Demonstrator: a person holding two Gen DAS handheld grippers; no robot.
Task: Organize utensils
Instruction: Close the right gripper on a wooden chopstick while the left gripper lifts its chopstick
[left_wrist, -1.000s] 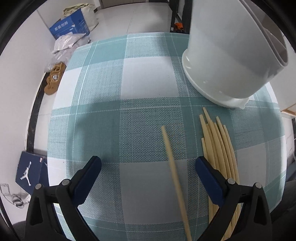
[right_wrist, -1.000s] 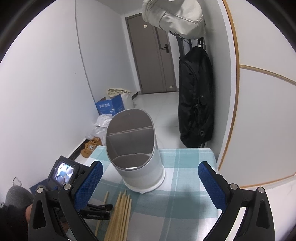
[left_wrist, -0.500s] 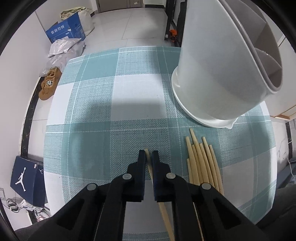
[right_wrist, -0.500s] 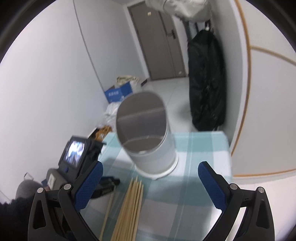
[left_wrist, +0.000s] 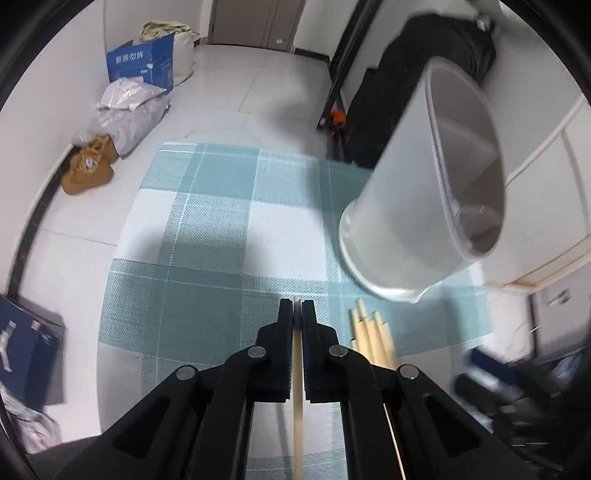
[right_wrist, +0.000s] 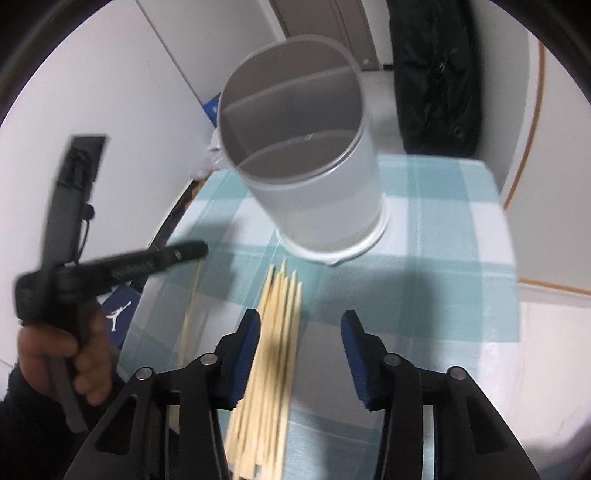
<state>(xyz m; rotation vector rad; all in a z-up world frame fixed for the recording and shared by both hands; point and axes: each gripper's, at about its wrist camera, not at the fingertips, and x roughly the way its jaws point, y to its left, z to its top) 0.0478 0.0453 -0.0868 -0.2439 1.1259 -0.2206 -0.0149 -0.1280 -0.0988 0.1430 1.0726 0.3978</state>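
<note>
Clamping a single pale chopstick (left_wrist: 297, 373) between its black fingers, the left tool (left_wrist: 297, 308) has its jaws drawn tight together, the stick's tip just showing past the fingertips and its length running back toward the camera. In the right wrist view the same tool shows at the left, gripped by the person's hand (right_wrist: 70, 354) in a dark sleeve, and the chopstick hangs down from its tip over the left edge of the table (right_wrist: 443, 280); motion blur makes it hard to tell whether the stick's lower end touches the cloth. The table wears a teal and white checked cloth. The rest of the chopsticks lie in a loose bundle (right_wrist: 273, 354) on that cloth, tips pointing toward the white utensil holder (right_wrist: 314, 177), which stands upright near the far side and shows a divider splitting its inside into compartments that look empty. The right tool (right_wrist: 301, 325), with blue pads on its fingers, hovers over the near part of the bundle; its jaws are closing, standing at a middling gap with the chopsticks in line between them, the left pad overlapping the bundle's edge and neither pad clearly pressing on it. From the left wrist view the bundle's tips sit just to the right of the held chopstick. On the floor beyond lie brown shoes (left_wrist: 86, 170), a blue cardboard box (left_wrist: 142, 64) and plastic bags (left_wrist: 129, 107).
</note>
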